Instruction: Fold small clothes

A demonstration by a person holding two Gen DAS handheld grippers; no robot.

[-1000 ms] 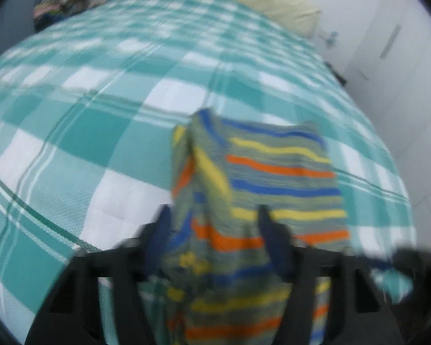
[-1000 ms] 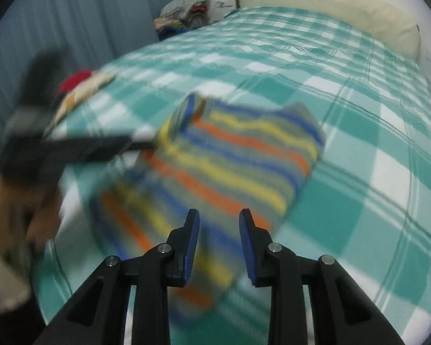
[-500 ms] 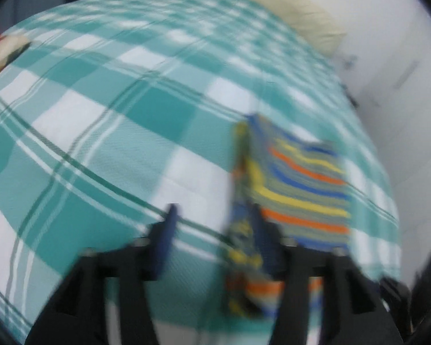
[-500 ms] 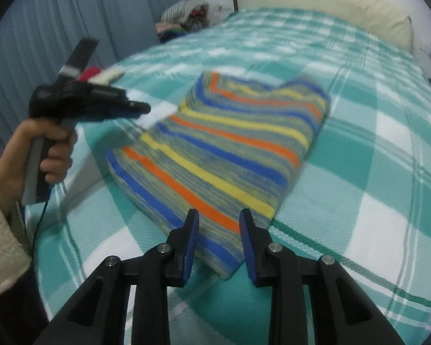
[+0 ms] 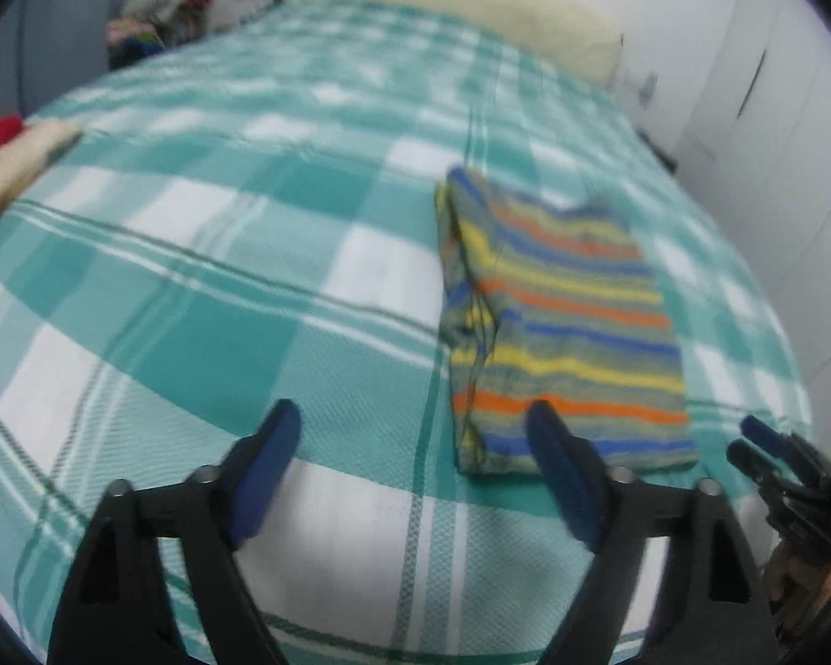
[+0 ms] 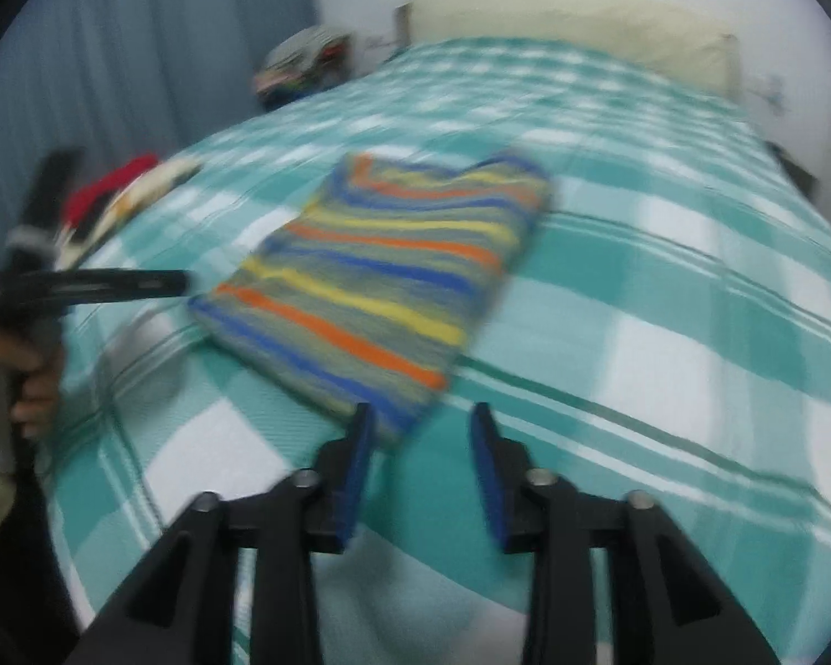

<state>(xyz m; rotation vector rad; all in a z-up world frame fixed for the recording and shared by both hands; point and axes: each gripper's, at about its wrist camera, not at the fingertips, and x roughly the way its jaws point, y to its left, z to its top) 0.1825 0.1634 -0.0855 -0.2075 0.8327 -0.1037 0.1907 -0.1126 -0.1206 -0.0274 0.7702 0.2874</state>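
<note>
Two claws hover above the bed (image 5: 205, 332), both released and grasping nothing. The left claw (image 5: 415, 432) has its blue-padded fingers (image 5: 266, 460) spread wide over the teal checked cover. The folded striped garment (image 5: 565, 332) lies flat on the bed at 1 o'clock from this claw, its near edge behind the right finger. In the right wrist view, the right claw (image 6: 421, 432) is parted, with the garment at 11 o'clock, just beyond the left fingertip. A cream pillow (image 6: 570, 22) lies at 12 o'clock.
</note>
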